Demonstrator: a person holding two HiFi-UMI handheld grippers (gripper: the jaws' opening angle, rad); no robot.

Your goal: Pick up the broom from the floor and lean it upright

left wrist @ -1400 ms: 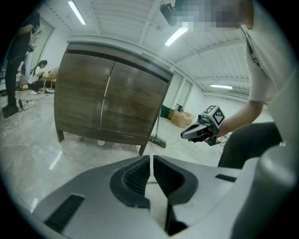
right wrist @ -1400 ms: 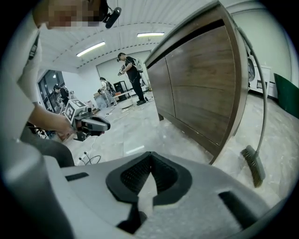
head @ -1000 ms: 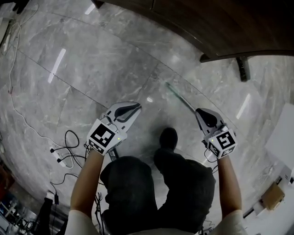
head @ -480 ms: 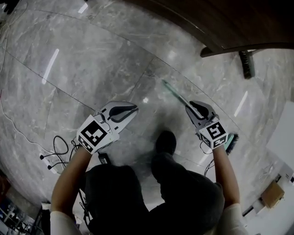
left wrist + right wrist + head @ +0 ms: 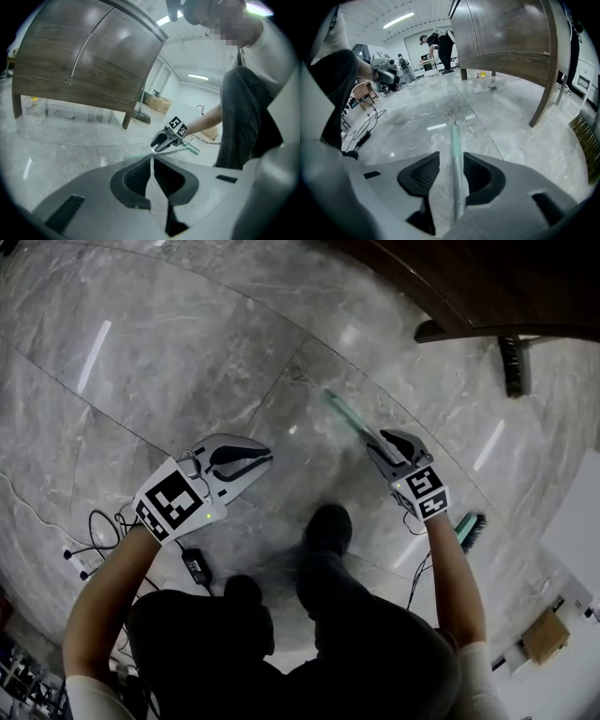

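A broom lies flat on the grey marble floor, its teal handle (image 5: 349,420) running toward the brush head (image 5: 472,529) at the lower right. My right gripper (image 5: 390,441) is low over the handle and its jaws have just been opening. In the right gripper view the handle (image 5: 455,140) runs between the two pads, and a gap shows on its left side. My left gripper (image 5: 265,457) hovers apart to the left with its jaws together and nothing in them. The left gripper view shows the right gripper (image 5: 161,140) on the handle (image 5: 140,155).
A dark wooden cabinet (image 5: 487,287) on legs stands at the far side, with a second brush (image 5: 513,367) by its leg. Cables and a power adapter (image 5: 192,564) lie at the left. The person's shoe (image 5: 328,526) is between the grippers. A cardboard box (image 5: 544,636) sits at the lower right.
Both grippers have sunk toward the floor. The right one came down over the teal handle and its jaws opened around it. The left gripper stayed shut and empty.
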